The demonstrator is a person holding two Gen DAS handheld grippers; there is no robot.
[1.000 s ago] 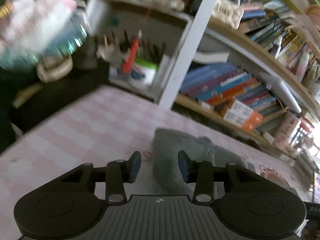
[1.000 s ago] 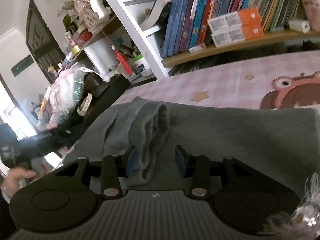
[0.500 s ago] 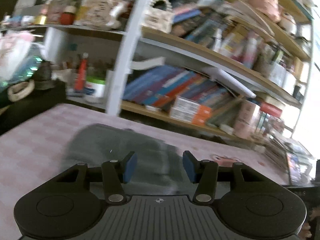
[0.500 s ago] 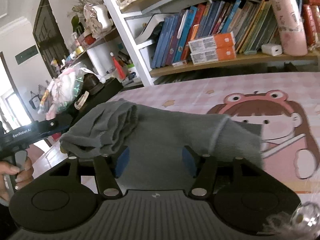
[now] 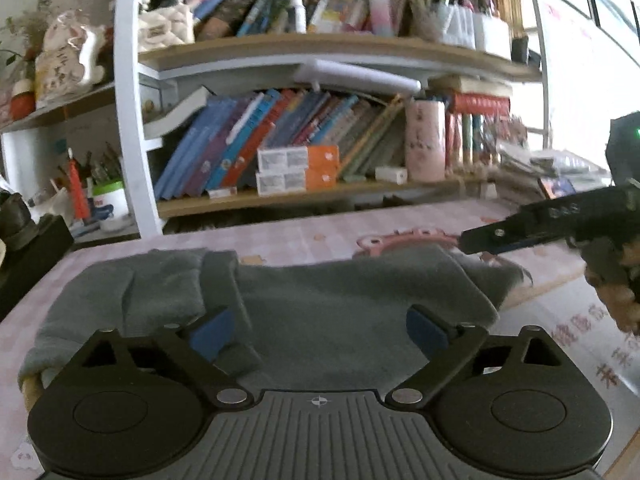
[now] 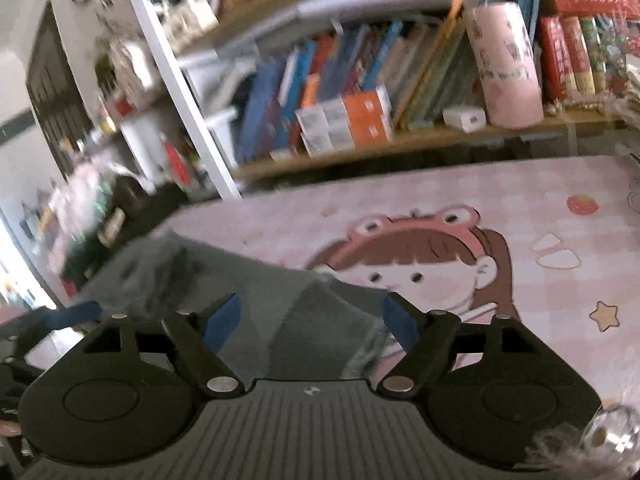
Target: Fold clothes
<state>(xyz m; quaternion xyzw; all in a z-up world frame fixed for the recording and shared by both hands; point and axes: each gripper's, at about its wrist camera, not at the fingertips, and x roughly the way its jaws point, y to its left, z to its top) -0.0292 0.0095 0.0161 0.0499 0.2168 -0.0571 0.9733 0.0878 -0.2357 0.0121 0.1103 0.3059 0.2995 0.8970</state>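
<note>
A grey knit garment (image 5: 320,312) lies folded on the pink cartoon table cover (image 5: 304,240), with a sleeve bunched at its left end. My left gripper (image 5: 318,334) hovers over the garment's near edge, jaws opening wide, blue pads clear of the cloth. In the left wrist view the right gripper's finger (image 5: 532,228) reaches in from the right, above the garment's right corner. In the right wrist view the garment (image 6: 256,296) lies under my right gripper (image 6: 312,320), whose jaws are opening with nothing pinched between the pads.
A white and wood bookshelf (image 5: 320,196) packed with books (image 5: 248,148), boxes and a pink cylinder (image 5: 425,140) stands behind the table. A dark object (image 5: 28,256) sits off the table's left end. The cover's cartoon girl (image 6: 420,264) lies bare to the right.
Both grippers let go of the grey garment and spread their jaws wide. The left gripper swung right along the garment and rolled level; the right gripper shifted right, toward the cartoon print.
</note>
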